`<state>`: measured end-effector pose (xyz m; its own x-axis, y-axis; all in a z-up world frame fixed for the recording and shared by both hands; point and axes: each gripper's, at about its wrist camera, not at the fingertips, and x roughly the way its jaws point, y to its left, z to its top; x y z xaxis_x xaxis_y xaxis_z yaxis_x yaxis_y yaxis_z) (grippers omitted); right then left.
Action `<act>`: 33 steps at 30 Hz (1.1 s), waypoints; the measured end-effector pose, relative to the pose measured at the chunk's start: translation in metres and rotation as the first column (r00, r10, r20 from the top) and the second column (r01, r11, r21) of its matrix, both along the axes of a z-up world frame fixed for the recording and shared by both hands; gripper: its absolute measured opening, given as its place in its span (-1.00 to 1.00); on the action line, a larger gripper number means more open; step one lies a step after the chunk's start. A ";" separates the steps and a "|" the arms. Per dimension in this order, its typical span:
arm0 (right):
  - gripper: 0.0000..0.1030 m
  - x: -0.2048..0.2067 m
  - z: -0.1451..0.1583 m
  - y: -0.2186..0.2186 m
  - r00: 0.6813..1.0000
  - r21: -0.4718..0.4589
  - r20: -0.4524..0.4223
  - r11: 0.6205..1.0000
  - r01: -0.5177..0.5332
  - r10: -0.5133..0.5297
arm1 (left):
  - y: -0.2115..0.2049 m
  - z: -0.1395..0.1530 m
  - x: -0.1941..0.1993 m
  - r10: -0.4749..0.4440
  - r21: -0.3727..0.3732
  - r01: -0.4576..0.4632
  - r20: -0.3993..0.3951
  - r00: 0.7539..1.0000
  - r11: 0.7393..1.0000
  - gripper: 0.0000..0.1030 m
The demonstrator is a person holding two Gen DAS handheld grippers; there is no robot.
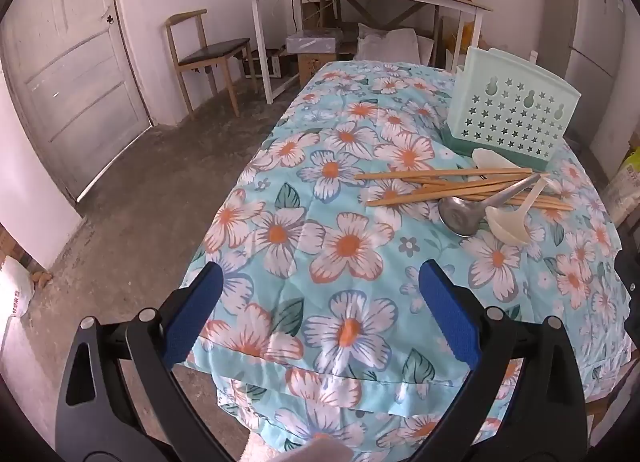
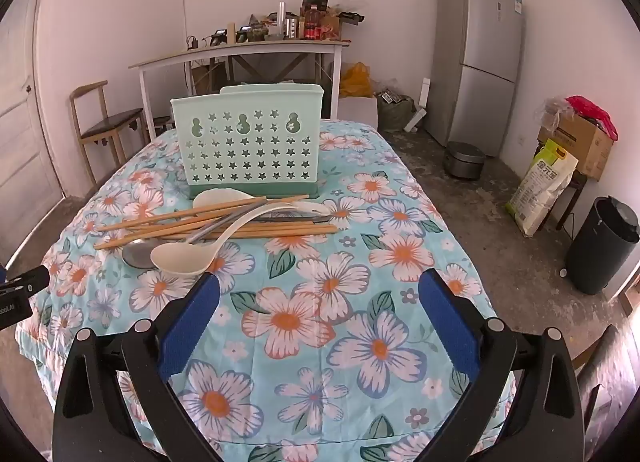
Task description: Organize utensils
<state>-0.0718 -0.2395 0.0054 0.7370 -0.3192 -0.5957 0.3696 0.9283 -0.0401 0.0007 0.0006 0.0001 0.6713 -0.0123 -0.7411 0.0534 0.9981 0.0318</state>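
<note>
Both my claws, the left gripper (image 1: 320, 286) and right gripper (image 2: 320, 294), gape wide and empty, ribbed blue pads over quilted floral cloth (image 2: 304, 342). Beyond them, just before the star-punched mint plastic caddy (image 2: 248, 141), lie tangled bamboo chopsticks (image 2: 224, 221), a cream ladle (image 2: 188, 254), and seemingly one steel spoon (image 2: 138, 256).

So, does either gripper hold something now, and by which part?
Nothing is held. The left gripper and the right gripper are both open over the floral tablecloth.

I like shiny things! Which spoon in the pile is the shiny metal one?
The metal spoon, lying under the chopsticks. It is grey and shiny, while the other spoons, like the big ladle beside it, are cream plastic.
</note>
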 end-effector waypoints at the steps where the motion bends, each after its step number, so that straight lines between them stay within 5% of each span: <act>1: 0.88 0.000 0.000 0.000 1.000 -0.003 0.000 1.000 0.000 0.000 | 0.000 0.000 0.000 0.000 0.001 0.000 0.003 1.000 1.000 0.84; 33: 0.88 0.001 0.004 0.001 1.000 -0.008 -0.002 1.000 0.002 -0.002 | -0.001 0.005 -0.001 -0.015 0.019 0.014 0.037 0.999 1.000 0.84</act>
